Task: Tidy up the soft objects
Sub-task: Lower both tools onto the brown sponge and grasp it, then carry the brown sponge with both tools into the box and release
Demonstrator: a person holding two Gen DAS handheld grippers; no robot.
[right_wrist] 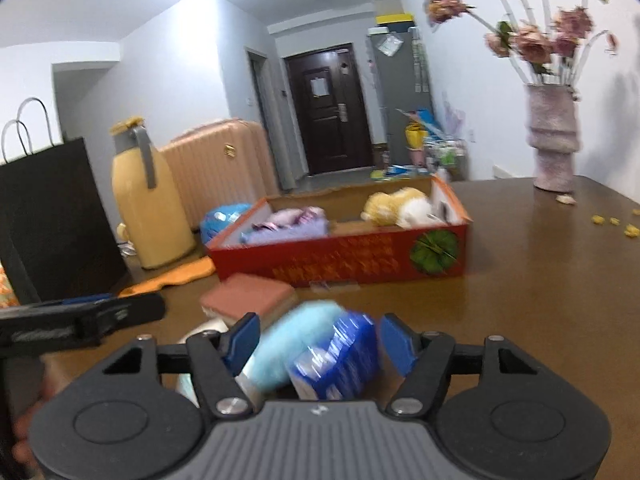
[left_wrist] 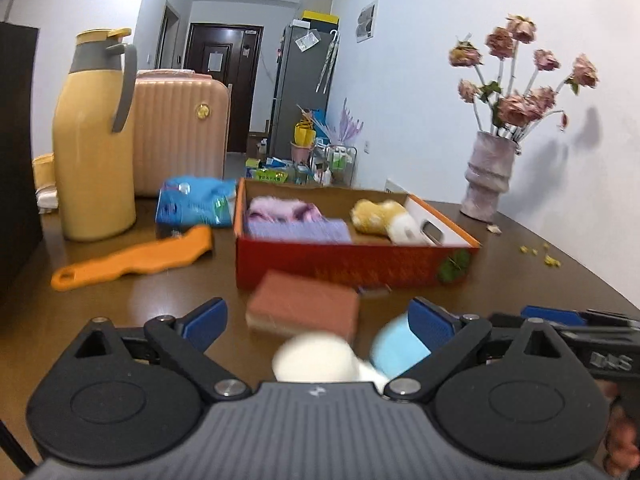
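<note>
Left gripper (left_wrist: 316, 320) spread wide with nothing pinched: a white plush piece (left_wrist: 316, 358) low in the gap, a pale blue plush piece (left_wrist: 394, 350) against the inner face of the right-hand pad, and a red-topped sponge (left_wrist: 304, 306) just ahead on the brown table (left_wrist: 540, 276). Right gripper (right_wrist: 318, 338) partly apart, a blue plastic-wrapped pack (right_wrist: 340, 360) and the pale blue plush between the pads, though blur hides whether either pad presses. Beyond both, a red cardboard box (left_wrist: 352, 268) holding folded purple cloth (left_wrist: 296, 230) at the left and a yellow-and-white plush toy (left_wrist: 384, 218) at the right.
</note>
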